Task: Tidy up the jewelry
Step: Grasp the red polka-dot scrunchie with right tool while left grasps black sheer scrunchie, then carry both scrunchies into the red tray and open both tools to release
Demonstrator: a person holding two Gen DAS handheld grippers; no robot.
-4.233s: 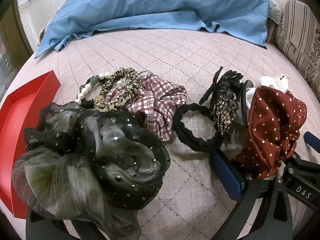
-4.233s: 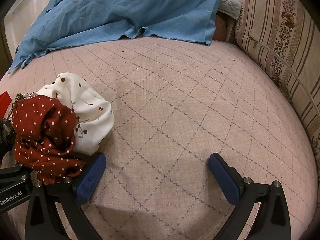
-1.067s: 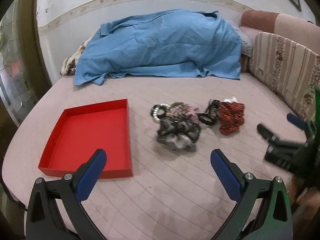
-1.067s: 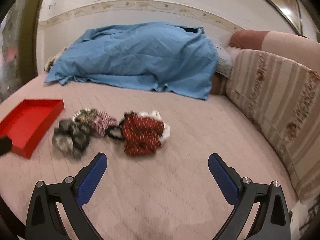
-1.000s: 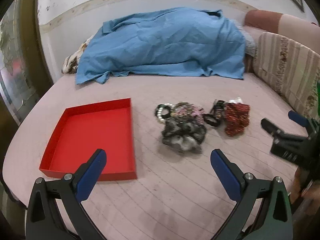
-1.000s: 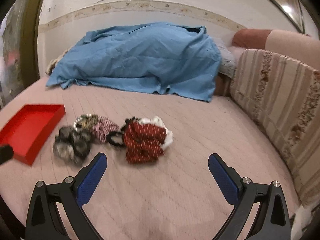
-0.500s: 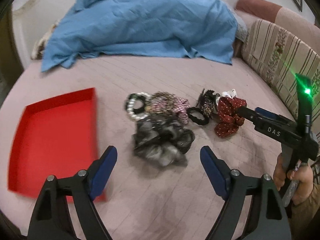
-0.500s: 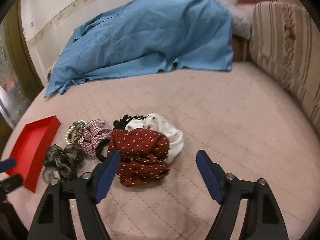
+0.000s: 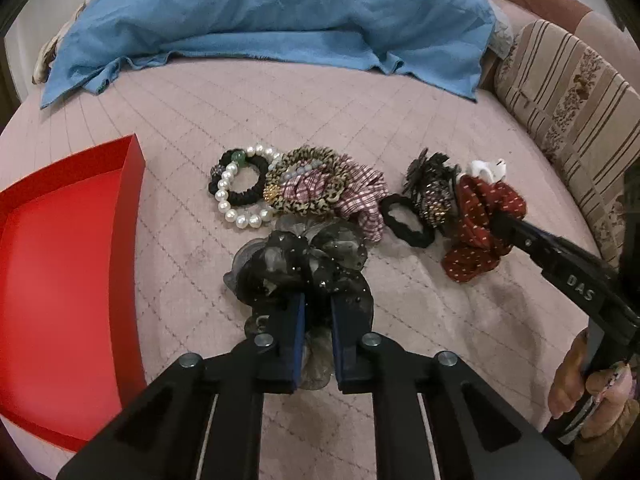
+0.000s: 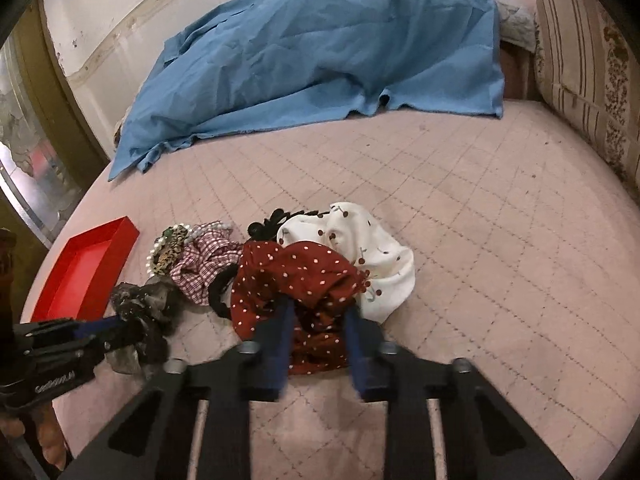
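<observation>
My left gripper (image 9: 318,312) is shut on the black sheer scrunchie (image 9: 296,260) lying on the pink bedspread. My right gripper (image 10: 320,320) has its fingers narrowed around the red polka-dot scrunchie (image 10: 296,276), which also shows in the left wrist view (image 9: 480,224). A pearl bracelet (image 9: 240,196), a leopard scrunchie (image 9: 304,184), a plaid scrunchie (image 9: 360,196), a black hair tie (image 9: 404,220) and a dark hair clip (image 9: 432,188) lie in a row behind. A white cherry-print scrunchie (image 10: 360,248) lies behind the red one. The red tray (image 9: 60,272) stands to the left.
A blue cloth (image 9: 272,12) covers the far part of the bed. A striped cushion (image 9: 572,92) lines the right side. The bed's edge runs along the left, beyond the tray (image 10: 84,264).
Both grippers have moved down and forward to the pile. The left has closed on the black sheer scrunchie; the right has closed in around the red polka-dot scrunchie.
</observation>
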